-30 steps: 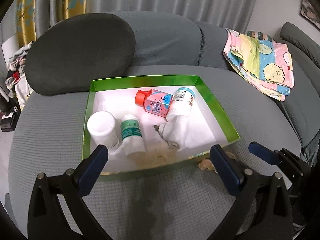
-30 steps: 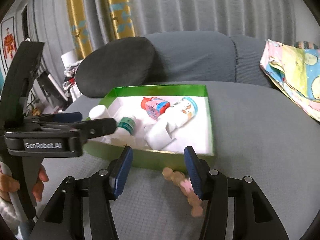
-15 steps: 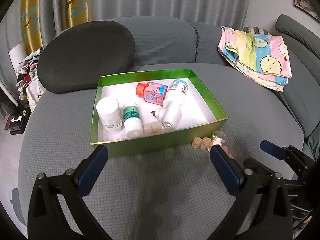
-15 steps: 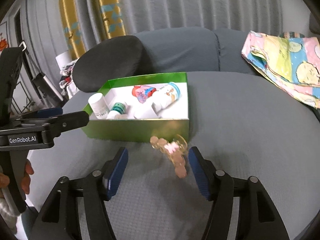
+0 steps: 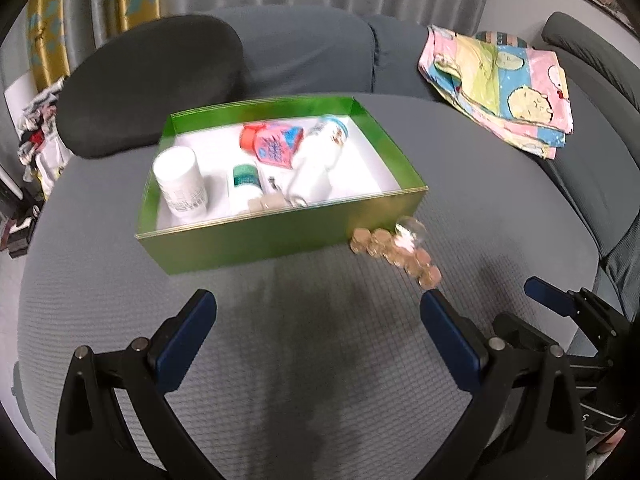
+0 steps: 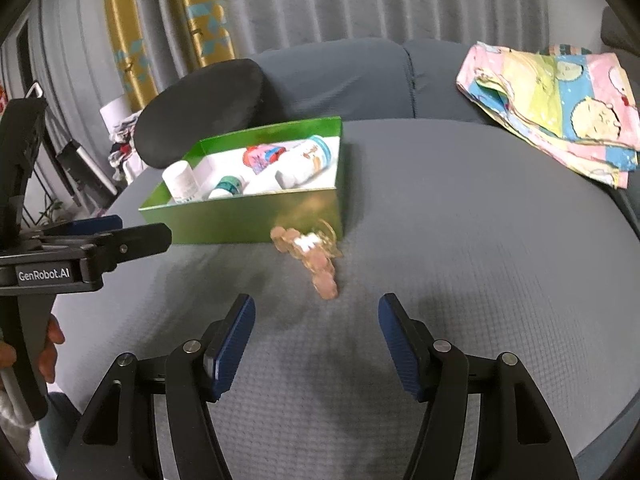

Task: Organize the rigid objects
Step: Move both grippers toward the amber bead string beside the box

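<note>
Bead string still outside the box; both tongs empty.
The bead string (image 6: 310, 254) lies on the sofa seat (image 6: 460, 240), touching the box (image 6: 240, 216) at its near right corner. The right tongs (image 6: 316, 332) gape wide, having just been opening, nothing between them; the left tongs (image 5: 318, 336) stand wide and empty too. Likely step: fetching the last loose item. Next, the right tongs should close on the beads and lift them over the wall. Inside lie a white jar (image 5: 180, 184), a green-label bottle (image 5: 244, 188), a red-cap bottle (image 5: 272, 146) and a white bottle (image 5: 320, 160).
</note>
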The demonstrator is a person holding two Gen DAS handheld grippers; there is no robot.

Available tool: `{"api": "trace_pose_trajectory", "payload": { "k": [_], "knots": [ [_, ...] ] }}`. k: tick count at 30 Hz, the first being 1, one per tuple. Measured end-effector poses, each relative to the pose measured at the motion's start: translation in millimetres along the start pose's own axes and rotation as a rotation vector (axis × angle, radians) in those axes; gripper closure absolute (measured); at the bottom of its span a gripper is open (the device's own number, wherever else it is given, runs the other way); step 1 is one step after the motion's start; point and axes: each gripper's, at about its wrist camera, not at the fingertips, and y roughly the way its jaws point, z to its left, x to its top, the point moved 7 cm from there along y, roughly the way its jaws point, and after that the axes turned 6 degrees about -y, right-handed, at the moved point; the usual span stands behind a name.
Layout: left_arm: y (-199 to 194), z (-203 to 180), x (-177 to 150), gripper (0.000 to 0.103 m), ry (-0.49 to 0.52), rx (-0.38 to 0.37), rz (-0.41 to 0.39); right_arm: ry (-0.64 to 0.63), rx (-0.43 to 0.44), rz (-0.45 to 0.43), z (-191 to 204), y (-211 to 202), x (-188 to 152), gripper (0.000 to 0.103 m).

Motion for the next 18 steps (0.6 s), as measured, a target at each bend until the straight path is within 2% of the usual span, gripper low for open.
{"api": "trace_pose_trajectory", "payload": {
  "k": [8,18],
  "knots": [
    [28.4,-6.4,-14.9,0.001,-0.042,-0.039,0.098,0.020,0.029,0.061,-7.4,19.0,-21.8,0.038],
    [60.5,-14.9,-7.9,0.001,-0.113,-0.104,0.175,-0.002,0.092,0.116,-0.1,59.2,-27.3,0.038]
  ]
}}
